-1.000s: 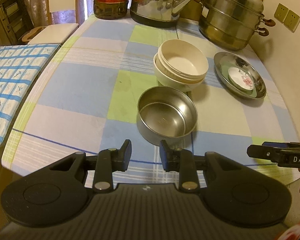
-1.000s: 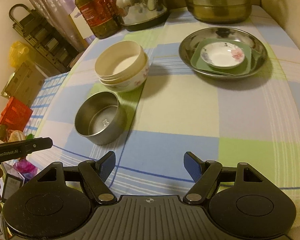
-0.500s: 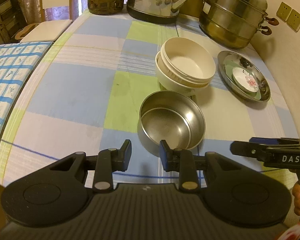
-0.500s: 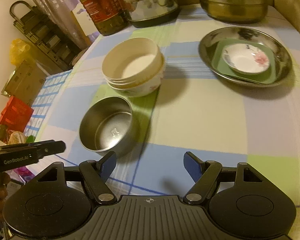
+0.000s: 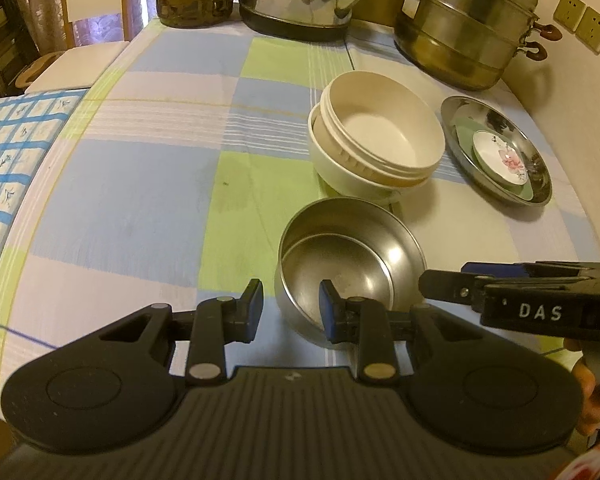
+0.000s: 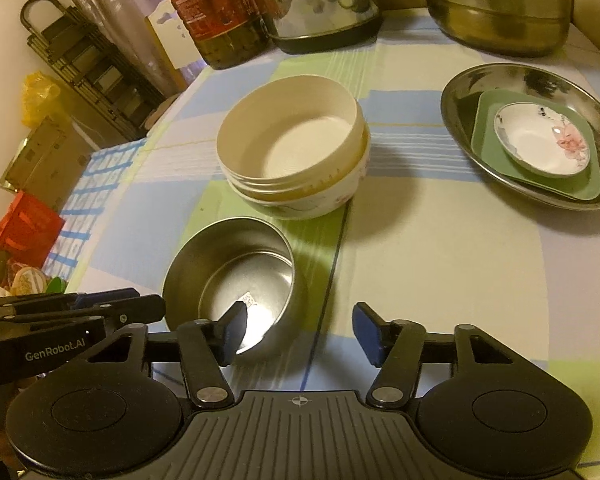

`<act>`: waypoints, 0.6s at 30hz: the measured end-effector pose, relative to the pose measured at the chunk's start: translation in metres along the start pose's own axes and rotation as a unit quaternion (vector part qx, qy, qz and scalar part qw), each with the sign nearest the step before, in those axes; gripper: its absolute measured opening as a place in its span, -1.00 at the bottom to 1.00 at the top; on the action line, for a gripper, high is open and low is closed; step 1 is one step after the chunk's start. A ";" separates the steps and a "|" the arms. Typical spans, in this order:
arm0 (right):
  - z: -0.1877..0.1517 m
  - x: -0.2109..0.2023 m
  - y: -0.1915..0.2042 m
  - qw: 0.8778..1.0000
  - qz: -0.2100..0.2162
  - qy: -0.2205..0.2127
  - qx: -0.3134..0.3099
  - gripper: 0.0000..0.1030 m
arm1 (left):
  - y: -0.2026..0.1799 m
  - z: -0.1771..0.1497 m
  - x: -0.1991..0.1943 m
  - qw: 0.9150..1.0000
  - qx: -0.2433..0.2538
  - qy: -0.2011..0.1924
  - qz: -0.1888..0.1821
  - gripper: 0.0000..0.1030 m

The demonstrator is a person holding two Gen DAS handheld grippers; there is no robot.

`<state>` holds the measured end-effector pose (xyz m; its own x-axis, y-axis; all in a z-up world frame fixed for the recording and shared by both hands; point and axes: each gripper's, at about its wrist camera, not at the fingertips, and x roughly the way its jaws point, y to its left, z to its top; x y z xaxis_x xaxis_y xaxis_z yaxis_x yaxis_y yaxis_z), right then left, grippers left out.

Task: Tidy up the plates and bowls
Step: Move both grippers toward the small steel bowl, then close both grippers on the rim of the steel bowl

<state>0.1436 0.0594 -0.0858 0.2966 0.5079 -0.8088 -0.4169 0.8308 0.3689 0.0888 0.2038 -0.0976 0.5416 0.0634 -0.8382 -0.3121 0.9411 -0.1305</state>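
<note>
In the left wrist view, the left claw (image 5: 288, 306) hung low over the counter (image 5: 140, 184), fingers part-open and holding nothing; its right finger sat in front of the steel bowl (image 5: 350, 254), at the near rim. The right claw (image 5: 440, 290) reached in from the right, tip beside the bowl's rim. Behind stood the stacked cream bowls (image 5: 376, 144).

In the right wrist view, the right claw (image 6: 300, 336) was spread wide and empty, its left finger overlapping the steel bowl (image 6: 232, 280). The steel plate (image 6: 532, 132) held a green dish (image 6: 540, 152) and flowered saucer (image 6: 542, 146).
</note>
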 end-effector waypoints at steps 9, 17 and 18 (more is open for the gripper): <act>0.005 0.015 0.006 1.000 -0.002 0.005 0.000 -0.05 | 0.000 0.006 0.018 1.000 0.018 0.013 0.001 -0.48; 0.005 0.024 0.009 1.000 -0.007 0.008 0.001 -0.38 | 0.001 0.010 0.027 1.000 0.025 0.016 0.005 -0.50; 0.005 0.025 0.009 1.000 -0.008 0.009 0.001 -0.41 | 0.001 0.010 0.027 1.000 0.026 0.016 0.006 -0.51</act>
<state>0.1521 0.0807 -0.1004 0.2873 0.4904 -0.8228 -0.4104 0.8392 0.3569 0.1112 0.2093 -0.1154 0.5125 0.0650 -0.8562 -0.2766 0.9565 -0.0929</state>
